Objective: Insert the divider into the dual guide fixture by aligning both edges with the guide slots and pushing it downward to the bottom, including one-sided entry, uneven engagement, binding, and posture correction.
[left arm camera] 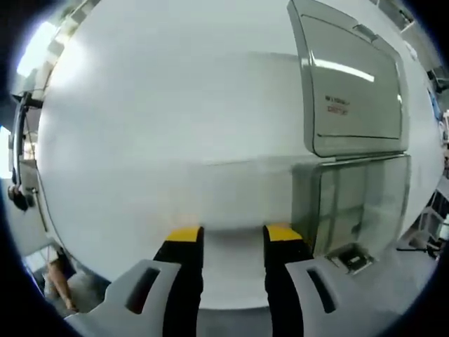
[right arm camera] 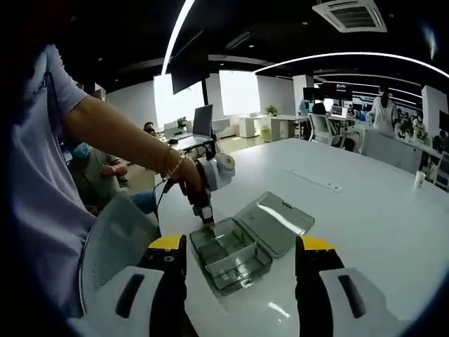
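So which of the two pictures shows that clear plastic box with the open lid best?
The right gripper view: the whole clear plastic compartment box lies open on the white table, its lid folded flat beside it. The left gripper view shows it close up at the right, with less of its surroundings.

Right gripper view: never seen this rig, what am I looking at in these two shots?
A person holds a two-jaw gripper in each hand, and a fisheye camera rides on each one. The right gripper hangs open over a white table. On the table sits a clear plastic box with inner compartments, its lid folded open. The person's hand brings the left gripper down at the box's far edge. In the left gripper view, the left gripper looks open and empty, with the box at the right. I cannot see a divider in either gripper.
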A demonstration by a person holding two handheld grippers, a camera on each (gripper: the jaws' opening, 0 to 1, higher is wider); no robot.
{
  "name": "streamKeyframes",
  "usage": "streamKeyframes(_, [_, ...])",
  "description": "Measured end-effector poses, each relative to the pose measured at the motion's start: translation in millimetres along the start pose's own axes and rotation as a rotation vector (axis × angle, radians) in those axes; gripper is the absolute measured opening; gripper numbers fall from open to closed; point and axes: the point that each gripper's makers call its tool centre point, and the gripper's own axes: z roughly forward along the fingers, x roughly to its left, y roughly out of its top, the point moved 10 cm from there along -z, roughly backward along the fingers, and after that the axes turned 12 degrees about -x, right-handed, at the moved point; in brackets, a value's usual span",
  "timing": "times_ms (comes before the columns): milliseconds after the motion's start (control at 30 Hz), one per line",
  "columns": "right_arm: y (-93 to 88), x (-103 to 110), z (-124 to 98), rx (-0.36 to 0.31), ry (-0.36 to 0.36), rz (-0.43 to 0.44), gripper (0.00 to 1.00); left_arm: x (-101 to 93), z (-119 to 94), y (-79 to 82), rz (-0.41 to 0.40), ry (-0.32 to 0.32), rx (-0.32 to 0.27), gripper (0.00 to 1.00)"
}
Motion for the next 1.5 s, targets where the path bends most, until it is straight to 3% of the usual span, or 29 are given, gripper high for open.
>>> streamKeyframes(900, [1.0, -1, 4, 0.016, 0.005, -0.003, 0.58, 11.0, -2, 0.4, -0.017, -0.043, -0.017, 0.29])
streamKeyframes(1500, [4.1, 2, 10, 0.031, 0.020, 0.005, 0.57, 26.7, -5, -5.6, -0.086, -0.104, -0.053, 0.29])
